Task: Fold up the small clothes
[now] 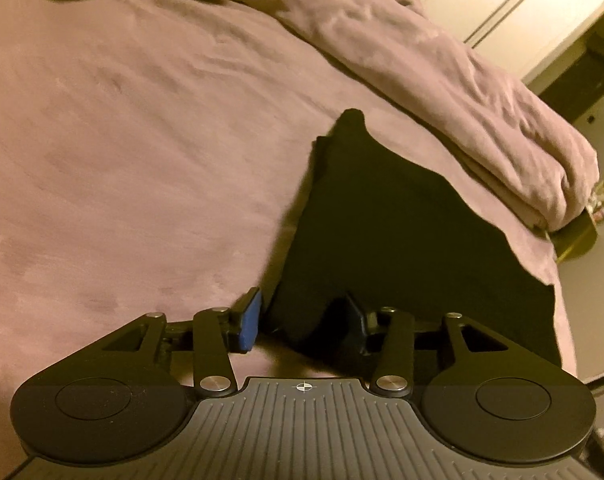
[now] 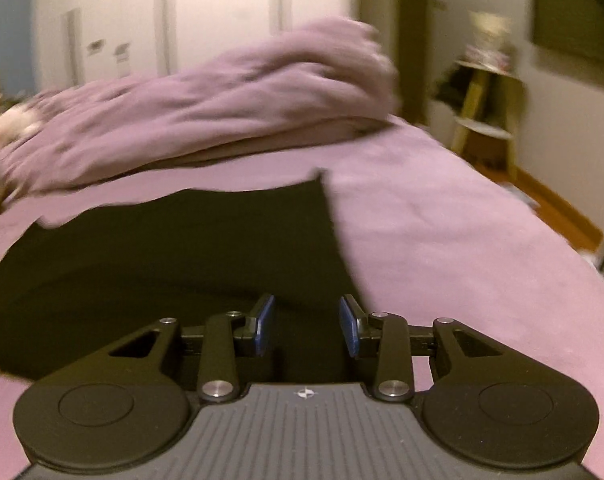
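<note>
The black garment (image 1: 402,240) lies on the bed (image 1: 142,160) near its side edge, just short of the bunched duvet (image 1: 482,112), with one layer seemingly doubled over. My left gripper (image 1: 306,328) stands half open astride a raised fold without pinching it; my right gripper (image 2: 307,324) hangs parted over the cloth, holding nothing. I judge more folds remain

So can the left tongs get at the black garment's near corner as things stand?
Probably yes: the left tongs stand open with the black garment already bunched between their pads, and nothing on the bed sheet blocks them.
</note>
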### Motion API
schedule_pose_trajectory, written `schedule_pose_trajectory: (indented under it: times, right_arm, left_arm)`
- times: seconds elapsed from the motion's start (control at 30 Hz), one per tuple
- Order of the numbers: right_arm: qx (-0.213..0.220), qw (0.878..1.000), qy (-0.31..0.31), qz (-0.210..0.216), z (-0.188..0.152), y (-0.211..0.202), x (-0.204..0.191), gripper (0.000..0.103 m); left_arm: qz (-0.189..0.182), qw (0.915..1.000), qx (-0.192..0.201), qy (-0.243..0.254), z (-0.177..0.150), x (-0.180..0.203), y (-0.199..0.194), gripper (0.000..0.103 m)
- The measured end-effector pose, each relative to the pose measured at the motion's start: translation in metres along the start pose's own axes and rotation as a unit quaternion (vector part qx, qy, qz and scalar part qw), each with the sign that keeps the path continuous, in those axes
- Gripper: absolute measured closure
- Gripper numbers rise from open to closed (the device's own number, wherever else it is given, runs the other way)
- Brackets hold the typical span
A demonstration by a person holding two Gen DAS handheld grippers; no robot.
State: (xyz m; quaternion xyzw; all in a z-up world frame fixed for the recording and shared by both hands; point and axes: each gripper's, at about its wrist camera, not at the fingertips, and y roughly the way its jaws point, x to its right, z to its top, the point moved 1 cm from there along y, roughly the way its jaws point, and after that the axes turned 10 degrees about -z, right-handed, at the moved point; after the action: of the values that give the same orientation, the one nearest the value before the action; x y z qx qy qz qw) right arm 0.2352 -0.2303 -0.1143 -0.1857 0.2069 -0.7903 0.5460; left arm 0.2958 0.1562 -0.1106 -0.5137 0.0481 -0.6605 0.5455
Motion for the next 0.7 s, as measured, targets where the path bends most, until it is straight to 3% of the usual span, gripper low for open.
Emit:
schedule_pose_trajectory:
  times: [0.1,0.33,0.53,0.7]
  right_arm:
    - [-0.001,0.999,-0.035,0.032,-0.005,0.001,-0.027,0.076]
    - [-0.025,0.995,-0.080,0.057,-0.024,0.008,-0.065,0.079]
    - [-0.004,0.995,-0.062,0.079,-0.019,0.002,-0.077,0.080]
    - [0.021,0.988,-0.116,0.100,-0.028,-0.004,-0.110,0.080]
  left_arm:
    - [-0.012,0.9996,-0.001,-0.026,0.004,-0.005,0.005,0.056]
    - [-0.049,0.9950,0.001,-0.086,0.011,-0.018,0.012,0.083]
    - [-0.061,0.9947,0.007,-0.083,0.009,-0.020,0.014,0.084]
    - [-0.067,0.9931,0.006,-0.096,0.011,-0.023,0.015,0.083]
